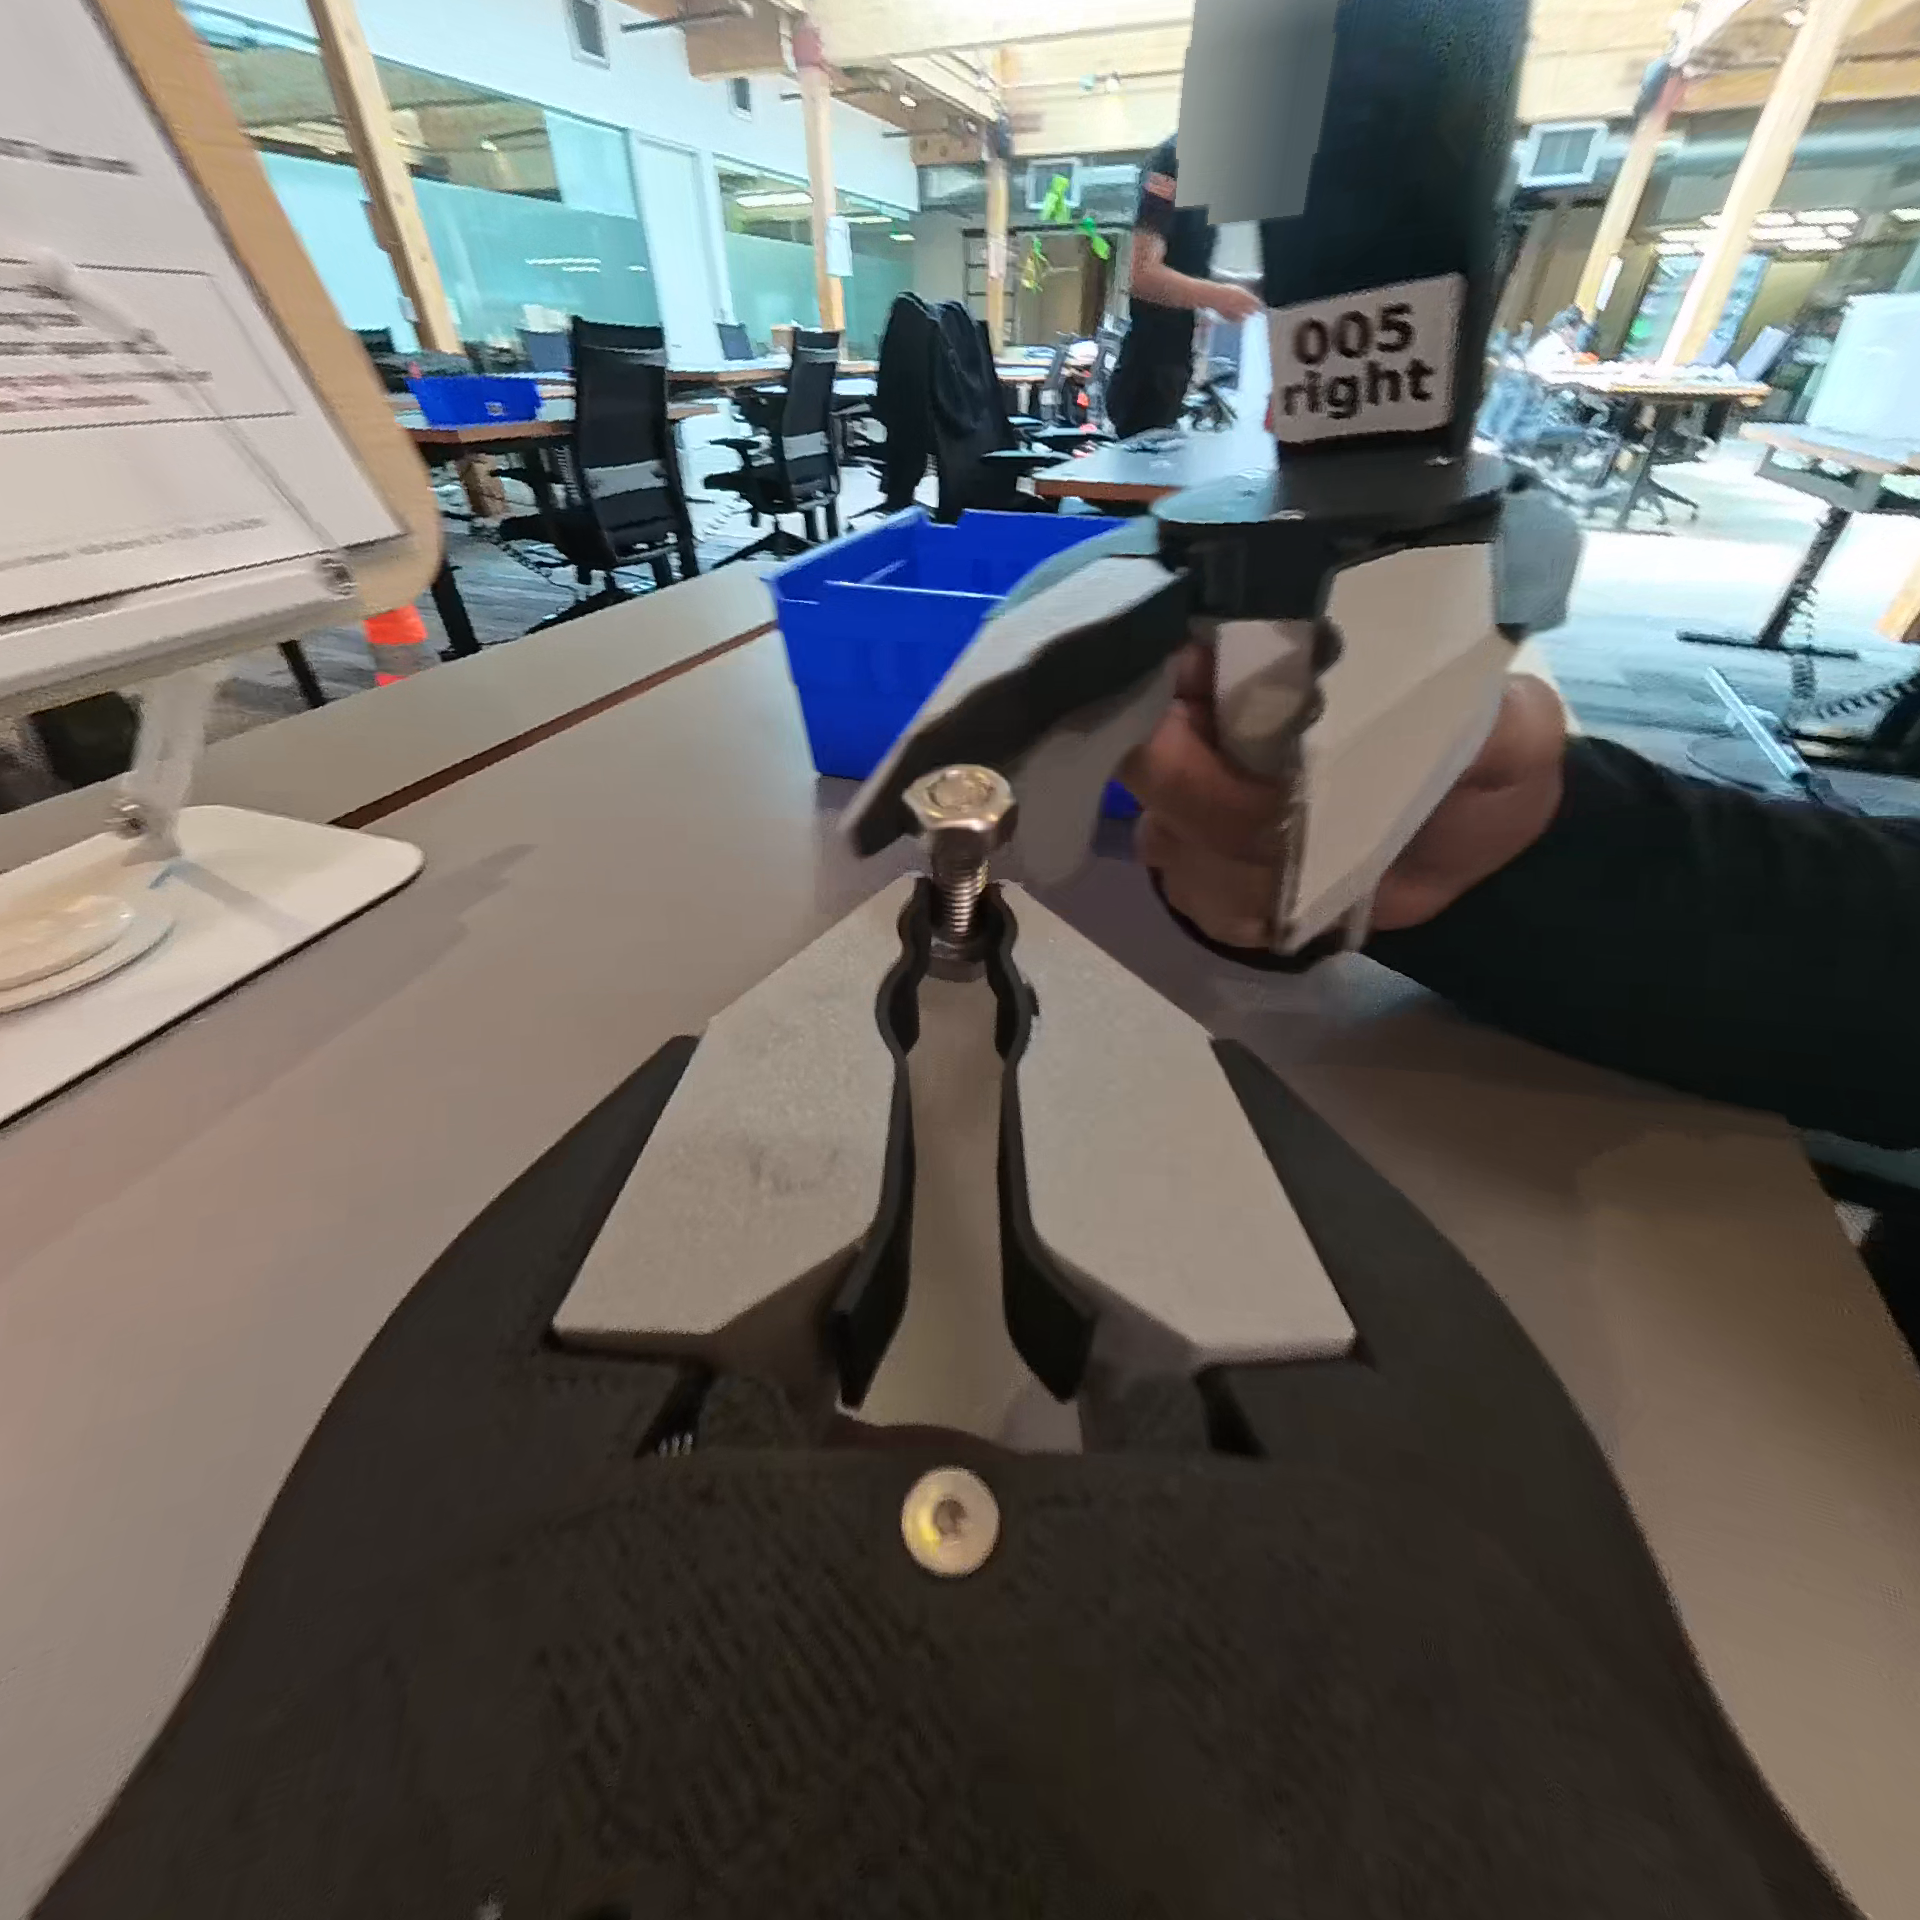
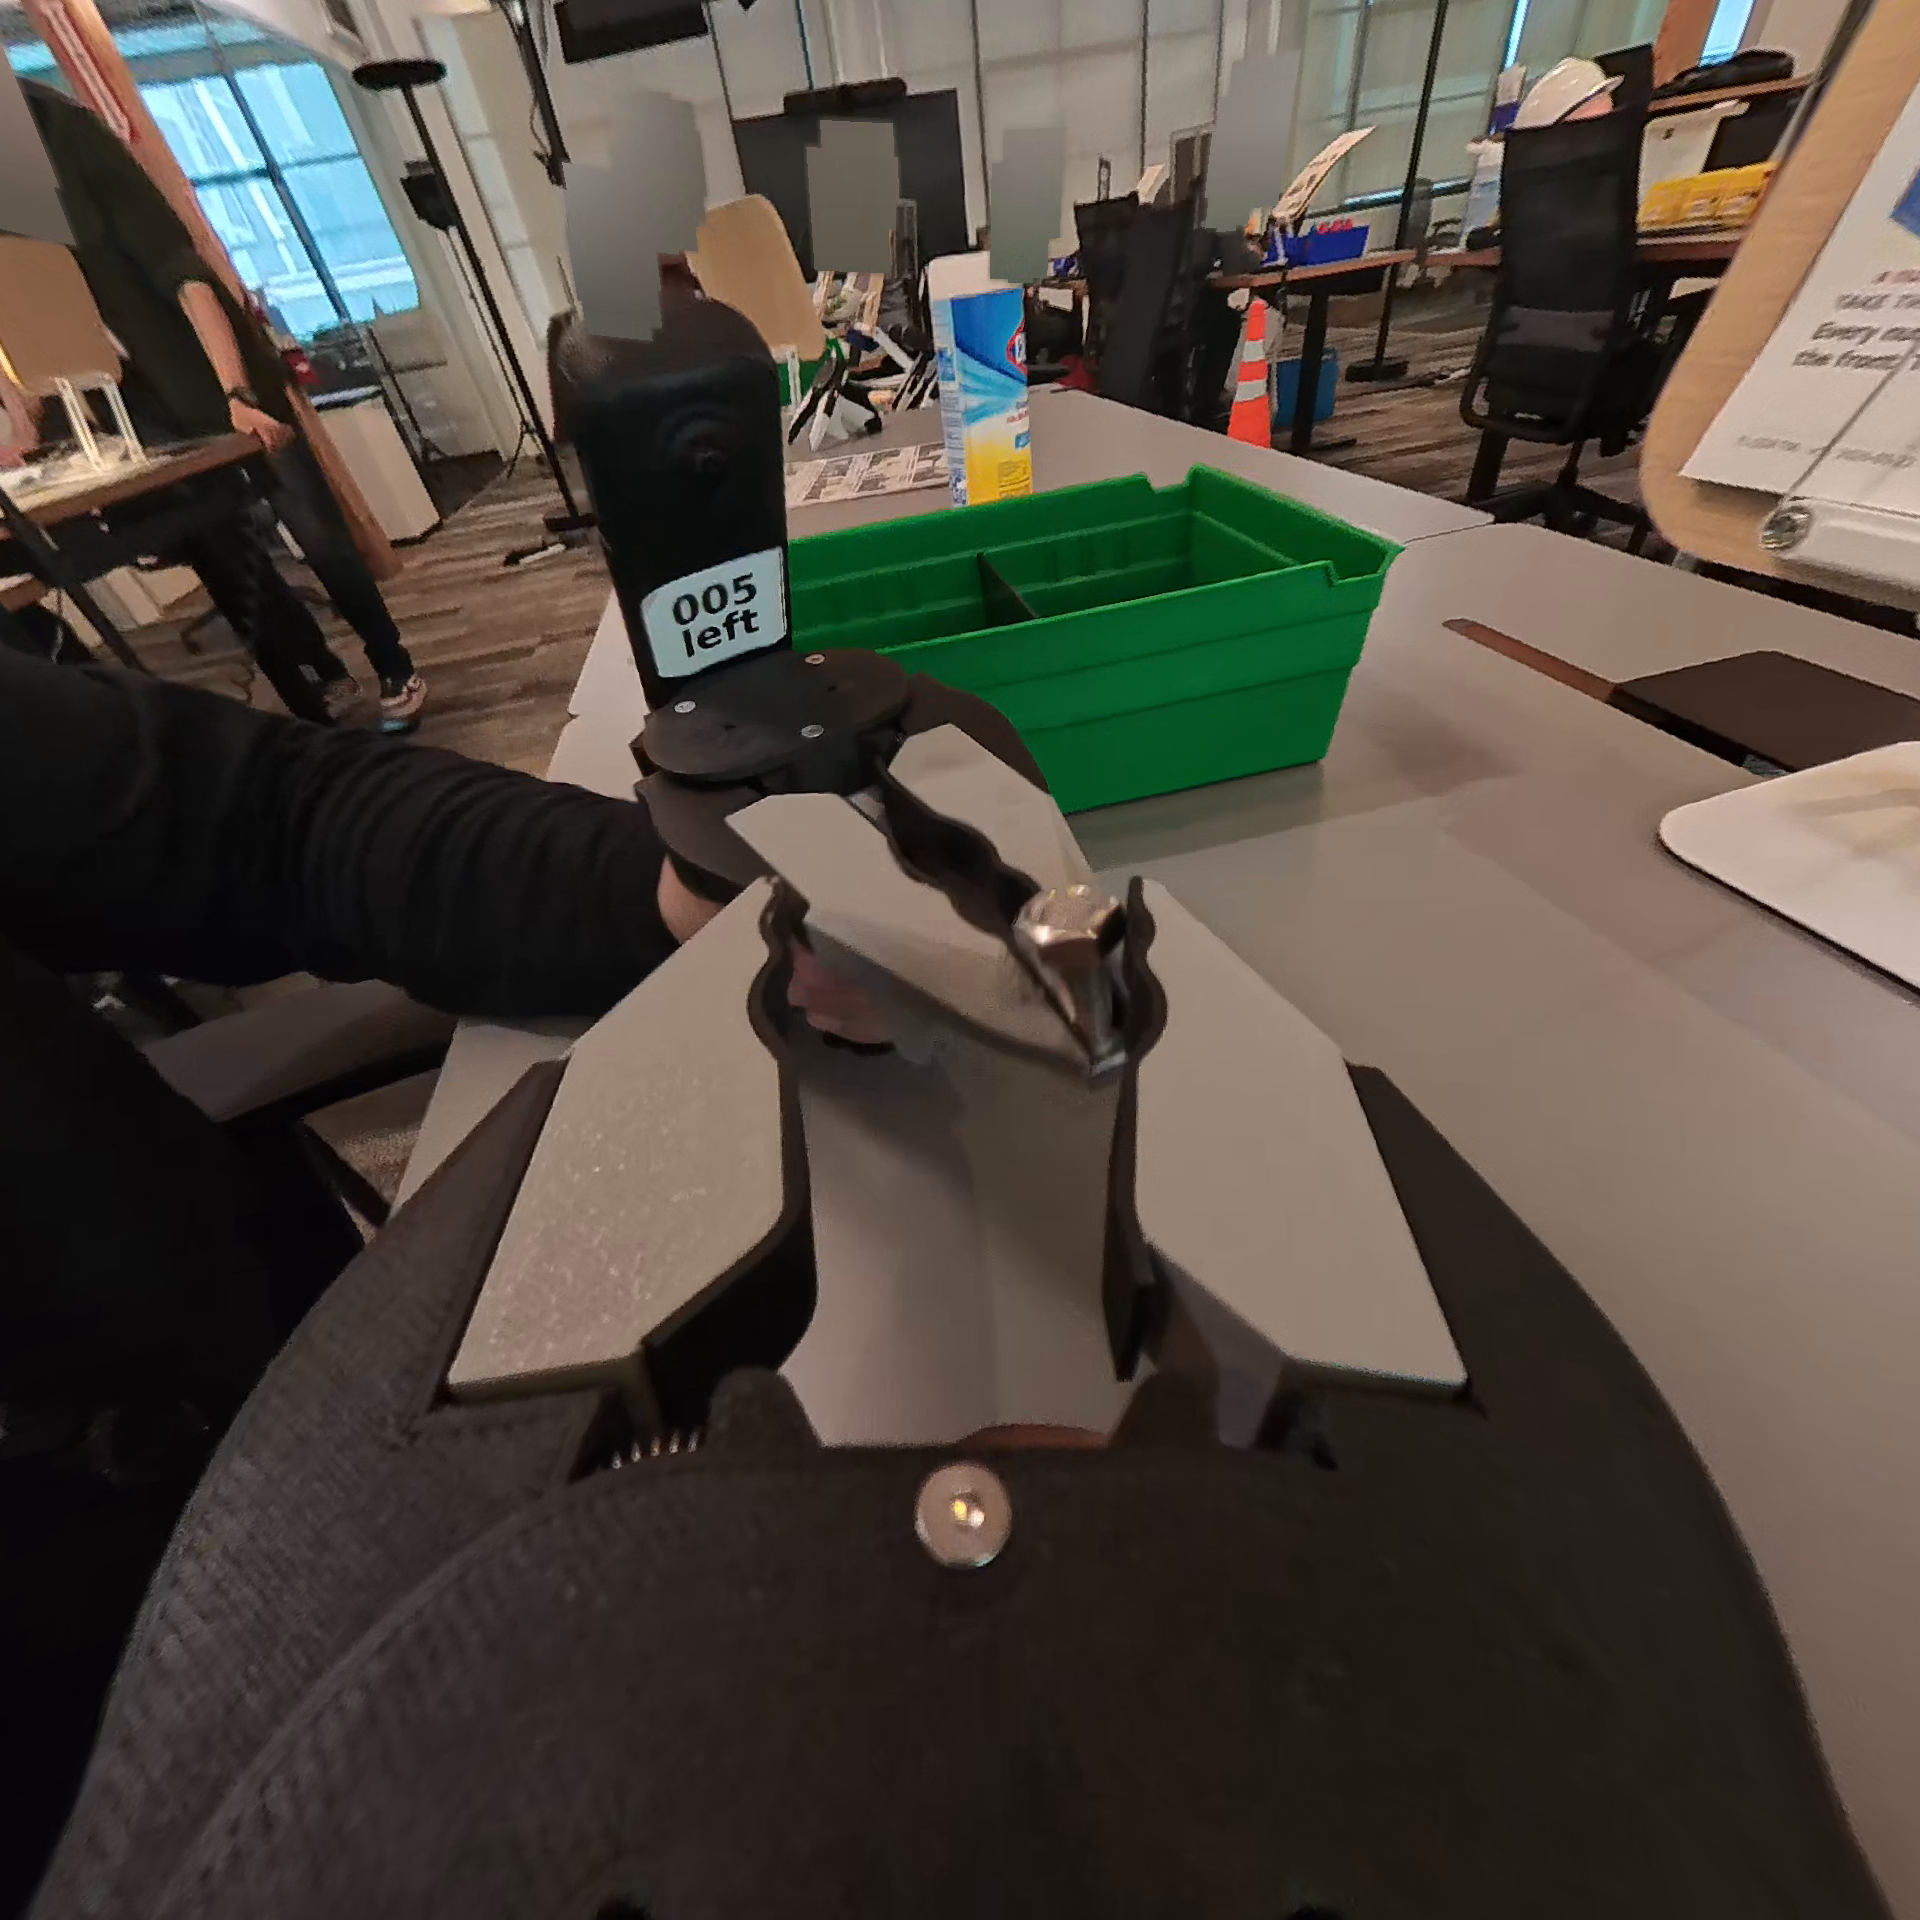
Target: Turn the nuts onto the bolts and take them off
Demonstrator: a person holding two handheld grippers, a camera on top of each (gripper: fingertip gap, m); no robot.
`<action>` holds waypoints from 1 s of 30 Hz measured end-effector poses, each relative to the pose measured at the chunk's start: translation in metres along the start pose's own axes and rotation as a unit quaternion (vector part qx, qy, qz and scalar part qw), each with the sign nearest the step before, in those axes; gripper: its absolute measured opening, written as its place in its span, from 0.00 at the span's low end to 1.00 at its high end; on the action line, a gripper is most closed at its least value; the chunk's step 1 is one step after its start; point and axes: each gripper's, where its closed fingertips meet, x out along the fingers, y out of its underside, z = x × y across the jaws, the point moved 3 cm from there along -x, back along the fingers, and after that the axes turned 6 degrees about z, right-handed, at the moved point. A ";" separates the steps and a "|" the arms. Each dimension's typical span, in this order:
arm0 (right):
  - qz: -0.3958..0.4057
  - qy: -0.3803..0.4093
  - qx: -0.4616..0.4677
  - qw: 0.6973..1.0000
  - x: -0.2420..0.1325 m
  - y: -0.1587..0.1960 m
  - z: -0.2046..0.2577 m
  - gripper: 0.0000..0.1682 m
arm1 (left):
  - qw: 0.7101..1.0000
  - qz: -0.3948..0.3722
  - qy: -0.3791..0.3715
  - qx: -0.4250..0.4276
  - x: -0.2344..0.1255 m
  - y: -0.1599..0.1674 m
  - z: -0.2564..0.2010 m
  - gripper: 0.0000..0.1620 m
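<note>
In an open-plan office, over a grey surface [image 1: 436, 1039] flanked by a blue bin [image 1: 894, 644] and a green divided bin [image 2: 1143, 665], the left gripper [image 1: 958, 940] pinches the threaded shank of a hex bolt [image 1: 958, 831], head up. The right gripper [image 2: 961, 966] has its fingers spread around the bolt's head. A sound turn likely needs them closed squarely on the flats, the shank kept upright.

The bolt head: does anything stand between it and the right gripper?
Nothing visible does. The left gripper is shut on the bolt low on its thread, leaving the hex head free, and the right gripper is open, with one finger already beside the head.
</note>
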 end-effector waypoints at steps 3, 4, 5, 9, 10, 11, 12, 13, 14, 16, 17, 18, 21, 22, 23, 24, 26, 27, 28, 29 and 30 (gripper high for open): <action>-0.022 0.001 0.002 1.000 -0.014 -0.004 -0.003 0.30 | 0.999 -0.009 -0.002 -0.032 -0.005 -0.003 0.011 0.04; -0.033 0.005 0.005 0.999 -0.017 -0.006 -0.004 0.30 | 0.999 -0.012 -0.003 -0.037 -0.006 -0.003 0.013 0.04; -0.039 0.012 0.010 0.999 -0.018 -0.008 -0.008 0.31 | 0.999 -0.010 -0.004 -0.035 -0.005 -0.002 0.013 0.04; -0.024 0.012 0.016 1.000 -0.004 -0.005 -0.008 0.33 | 1.000 0.003 0.024 -0.019 0.003 0.000 -0.005 0.04; -0.014 0.009 0.012 1.000 0.000 -0.003 -0.006 0.33 | 1.000 0.002 0.027 -0.014 0.004 0.000 -0.009 0.04; -0.007 0.003 0.007 1.000 0.003 -0.002 -0.003 0.32 | 1.000 0.001 0.021 -0.008 0.004 -0.001 -0.009 0.04; -0.004 0.003 0.004 1.000 0.005 -0.001 -0.002 0.34 | 1.000 0.003 0.015 -0.004 0.004 -0.001 -0.007 0.04; -0.003 0.007 0.002 1.000 0.003 -0.001 -0.002 0.35 | 1.000 0.002 0.004 -0.006 0.002 -0.001 -0.002 0.04; -0.009 0.008 0.001 1.000 -0.001 -0.003 -0.002 0.36 | 1.000 -0.005 -0.006 -0.012 -0.002 -0.003 0.004 0.04; -0.035 -0.007 -0.001 0.999 -0.014 -0.010 0.002 0.29 | 0.999 -0.019 -0.018 -0.033 -0.010 -0.008 0.016 0.04; -0.056 -0.018 -0.004 0.998 -0.021 -0.015 0.005 0.25 | 0.999 -0.023 -0.023 -0.040 -0.013 -0.010 0.021 0.04; -0.069 -0.009 -0.002 0.998 -0.026 -0.018 0.003 0.27 | 0.998 -0.027 -0.024 -0.042 -0.015 -0.011 0.024 0.04; -0.060 0.016 0.010 0.998 -0.024 -0.016 -0.007 0.33 | 0.999 -0.021 -0.013 -0.037 -0.012 -0.010 0.017 0.04; -0.053 0.018 0.015 0.998 -0.019 -0.014 -0.008 0.33 | 0.999 -0.016 0.000 -0.035 -0.008 -0.009 0.011 0.04; -0.042 0.023 0.019 0.999 -0.014 -0.011 -0.010 0.33 | 0.999 -0.010 0.010 -0.031 -0.005 -0.007 0.004 0.04; -0.030 0.024 0.020 0.999 -0.008 -0.008 -0.010 0.33 | 1.000 -0.004 0.018 -0.024 -0.002 -0.005 -0.002 0.04; -0.012 0.012 0.017 1.000 0.000 -0.004 -0.005 0.32 | 1.000 0.002 0.018 -0.012 0.002 -0.004 -0.007 0.04; -0.009 0.007 0.013 1.000 0.001 -0.004 -0.002 0.32 | 1.000 0.003 0.008 -0.007 0.001 -0.004 -0.004 0.04; -0.009 0.014 0.009 1.000 0.000 -0.005 -0.002 0.34 | 1.000 0.003 -0.001 -0.006 -0.001 -0.005 0.001 0.04; -0.013 0.022 0.004 1.000 -0.005 -0.007 -0.003 0.34 | 1.000 -0.003 -0.018 -0.014 -0.004 -0.006 0.009 0.04; -0.022 0.014 0.001 1.000 -0.011 -0.009 -0.001 0.28 | 0.999 -0.011 -0.039 -0.029 -0.009 -0.008 0.020 0.04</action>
